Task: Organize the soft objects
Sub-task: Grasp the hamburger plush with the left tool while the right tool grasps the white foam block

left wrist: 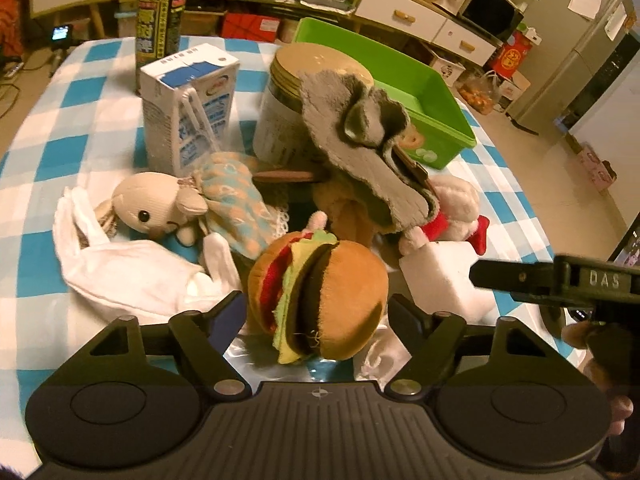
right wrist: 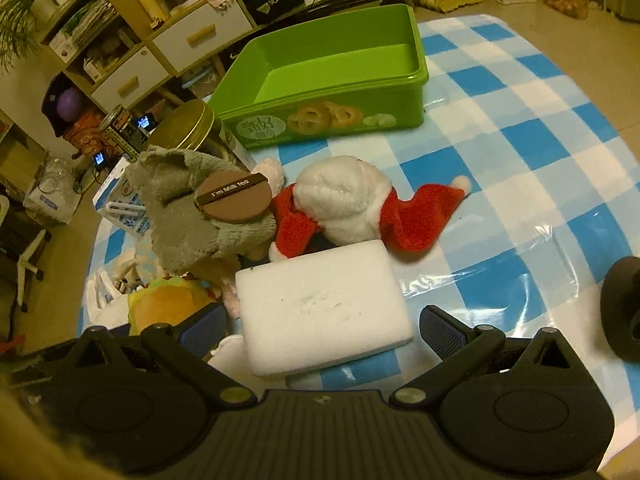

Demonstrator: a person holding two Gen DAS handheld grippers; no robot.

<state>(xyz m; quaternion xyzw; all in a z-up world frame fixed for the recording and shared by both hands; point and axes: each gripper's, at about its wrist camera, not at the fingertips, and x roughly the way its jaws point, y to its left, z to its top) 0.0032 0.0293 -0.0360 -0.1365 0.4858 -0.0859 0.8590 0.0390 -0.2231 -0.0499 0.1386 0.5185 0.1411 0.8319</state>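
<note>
Two grippers, both released, each straddle a toy: left gripper around the plush hamburger, right gripper astride the white sponge block's long axis.

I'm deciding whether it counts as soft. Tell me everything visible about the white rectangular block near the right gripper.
The white rectangular foam-like block is a thick slab with rounded edges, a matte surface, faint dents and small dark specks. It lies flat on the blue-and-white checked tablecloth, between the open jaws of the right gripper, whose pads are not pressing it. The Santa plush toy lies just behind it.
</note>
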